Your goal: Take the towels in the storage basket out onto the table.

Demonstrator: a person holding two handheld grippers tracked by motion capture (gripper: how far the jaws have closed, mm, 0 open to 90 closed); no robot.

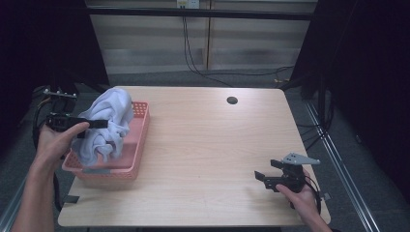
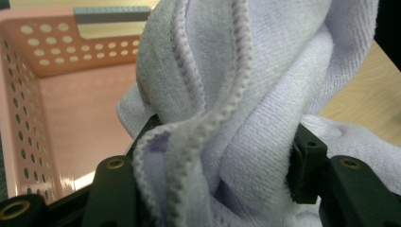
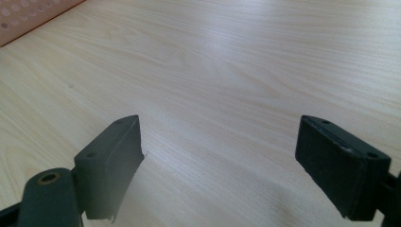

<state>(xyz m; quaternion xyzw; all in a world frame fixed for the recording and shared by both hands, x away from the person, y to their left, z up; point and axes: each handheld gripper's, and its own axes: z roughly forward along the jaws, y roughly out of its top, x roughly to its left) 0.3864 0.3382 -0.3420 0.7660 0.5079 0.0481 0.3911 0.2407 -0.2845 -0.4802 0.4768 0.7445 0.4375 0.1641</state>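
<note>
Towel [image 2: 265, 94] in left tongs [image 2: 222, 156], above basket rim [image 1: 141, 126].

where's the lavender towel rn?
In the high view the lavender terry-cloth towel is at the table's left edge, bunched and partly lifted over the pink perforated plastic basket, with the left gripper clamped on its folds.

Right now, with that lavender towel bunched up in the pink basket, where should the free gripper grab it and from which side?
Probably the raised bunch at the top of the towel, coming from above on the table side. That hump stands above the basket rim, so the walls would not block the jaws. The left gripper has folds between its jaws on the outer side; the right gripper hangs open over the table.
</note>
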